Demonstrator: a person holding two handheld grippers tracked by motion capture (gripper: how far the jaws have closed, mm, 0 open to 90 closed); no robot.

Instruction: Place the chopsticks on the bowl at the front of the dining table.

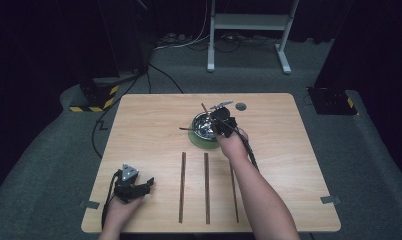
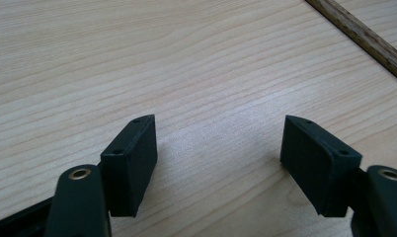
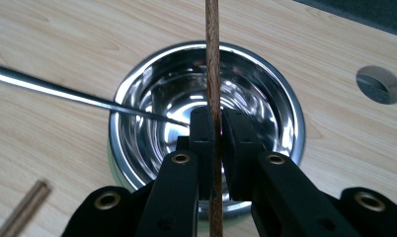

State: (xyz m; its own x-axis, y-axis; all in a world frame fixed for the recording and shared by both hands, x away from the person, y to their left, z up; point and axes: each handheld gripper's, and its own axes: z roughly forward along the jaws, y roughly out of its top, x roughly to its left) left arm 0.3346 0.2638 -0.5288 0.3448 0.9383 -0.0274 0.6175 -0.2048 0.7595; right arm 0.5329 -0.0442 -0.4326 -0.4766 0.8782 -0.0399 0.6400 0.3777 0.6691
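High view: tabletop point(image 1: 154, 130) evenly lit from overhead, room beyond it dim to black at 9, 12 and 3 o'clock. Shadows soft and short. Image soft and low in detail, no motion blur.

Left gripper view: bright, flat light, wood grain sharp; faint shadow under the fingers point(image 2: 132, 163), nearest parts at 6 o'clock slightly soft.

Right gripper view: steel bowl point(image 3: 280, 98) throws strong glare and warped reflections; stick point(image 3: 213, 59) sharp, finger bases at 6 o'clock blurred. Dark corner at 1 o'clock.
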